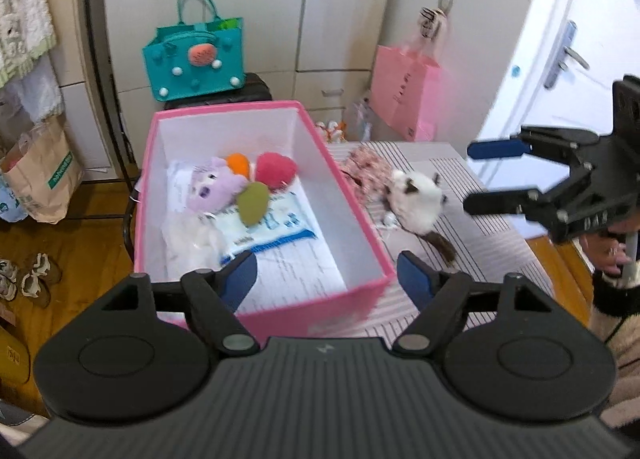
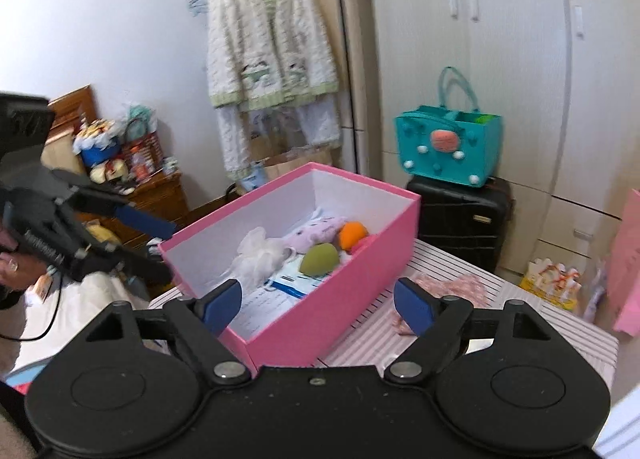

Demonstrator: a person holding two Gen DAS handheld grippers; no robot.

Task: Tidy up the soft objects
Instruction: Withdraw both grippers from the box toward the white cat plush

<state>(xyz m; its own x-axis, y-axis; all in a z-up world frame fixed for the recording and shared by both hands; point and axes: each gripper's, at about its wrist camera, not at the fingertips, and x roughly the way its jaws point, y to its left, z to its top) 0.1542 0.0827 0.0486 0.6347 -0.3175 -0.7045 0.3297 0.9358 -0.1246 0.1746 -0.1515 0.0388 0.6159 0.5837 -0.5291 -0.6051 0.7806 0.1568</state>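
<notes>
A pink box [image 1: 348,179] stands on the striped table [image 1: 480,199]. It holds a purple plush [image 1: 212,187], an orange ball [image 1: 239,163], a red plush [image 1: 276,169], a green piece [image 1: 253,203] and a white fluffy thing [image 1: 192,235] on papers. To the right of the box lie a white plush cat [image 1: 416,199] and pink floral fabric [image 1: 366,169]. My left gripper [image 1: 328,279] is open over the box's near end, holding nothing. My right gripper [image 2: 318,305] is open and bare before the box [image 2: 320,299]. Each gripper shows in the other view, the right [image 1: 472,177], the left [image 2: 168,251].
A teal bag [image 2: 448,147] sits on a black suitcase [image 2: 460,215] behind the table. A pink paper bag [image 1: 404,99] leans by the wardrobe. A jacket [image 2: 268,39] hangs at the back. A brown paper bag [image 1: 40,175] and shoes [image 1: 28,279] lie on the wooden floor.
</notes>
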